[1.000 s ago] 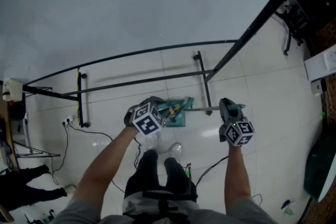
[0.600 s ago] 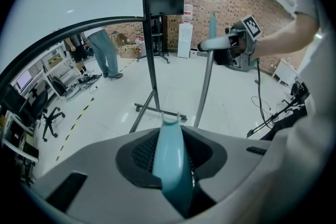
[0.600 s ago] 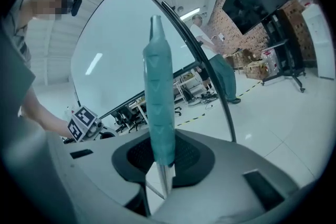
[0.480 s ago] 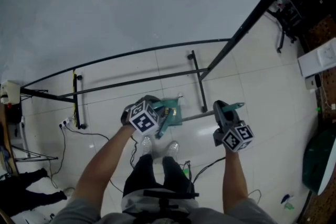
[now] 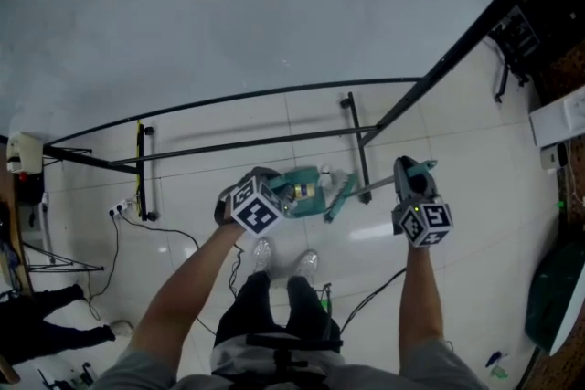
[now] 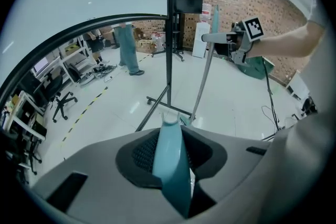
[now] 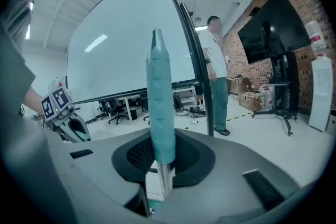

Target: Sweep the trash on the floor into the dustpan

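Observation:
My left gripper (image 5: 272,187) is shut on the teal handle (image 6: 170,160) of a teal dustpan (image 5: 302,187), which hangs just in front of my shoes. Some small trash lies inside the pan. My right gripper (image 5: 409,173) is shut on the teal grip (image 7: 159,107) of a broom. Its metal shaft (image 5: 377,187) slants down to the broom head (image 5: 340,196), right beside the pan's right edge. The left gripper view shows the shaft (image 6: 202,86) and the right gripper (image 6: 242,42) beyond it.
A large whiteboard (image 5: 274,14) on a black wheeled frame (image 5: 358,151) stands just ahead. Cables (image 5: 155,228) trail on the tiled floor at the left. A dark green bag (image 5: 553,288) sits at the right. A person (image 7: 218,76) stands further off in the room.
My right gripper has risen and moved right with the broom. The broom head has come off the dustpan's mouth to its right side. The left gripper has shifted slightly with the pan.

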Demonstrator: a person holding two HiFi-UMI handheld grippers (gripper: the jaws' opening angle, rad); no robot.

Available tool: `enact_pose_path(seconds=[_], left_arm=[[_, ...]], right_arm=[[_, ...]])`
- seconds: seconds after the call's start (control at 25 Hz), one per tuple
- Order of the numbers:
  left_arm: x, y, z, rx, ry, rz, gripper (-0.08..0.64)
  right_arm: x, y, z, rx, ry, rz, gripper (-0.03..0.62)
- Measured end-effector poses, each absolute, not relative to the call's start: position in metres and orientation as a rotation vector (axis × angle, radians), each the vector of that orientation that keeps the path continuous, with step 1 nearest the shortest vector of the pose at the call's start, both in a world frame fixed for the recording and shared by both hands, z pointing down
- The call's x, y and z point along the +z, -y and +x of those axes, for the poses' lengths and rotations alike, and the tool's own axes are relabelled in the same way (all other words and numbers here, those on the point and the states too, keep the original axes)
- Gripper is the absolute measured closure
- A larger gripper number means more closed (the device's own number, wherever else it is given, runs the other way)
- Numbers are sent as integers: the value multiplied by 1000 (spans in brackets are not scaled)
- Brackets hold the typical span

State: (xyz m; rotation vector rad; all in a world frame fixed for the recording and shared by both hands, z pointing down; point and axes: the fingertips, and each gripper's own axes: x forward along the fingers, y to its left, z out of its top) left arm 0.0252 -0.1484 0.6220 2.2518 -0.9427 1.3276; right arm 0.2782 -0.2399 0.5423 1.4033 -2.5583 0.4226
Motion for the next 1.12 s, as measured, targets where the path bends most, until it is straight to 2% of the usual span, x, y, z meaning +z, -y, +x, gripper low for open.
enact_pose_path(seconds=[0.28, 0.6, 1.12], left_arm=[[629, 157, 38, 1324, 932, 2293, 451], [634, 155, 29, 1300, 943, 2320, 452], [626, 138, 28, 1183, 943, 2393, 453]], right_arm=[[587, 242, 225, 594, 2614, 1154, 531], [582, 210, 195, 825, 2728, 1017, 526], [482, 161, 209, 439, 2716, 1261, 529]])
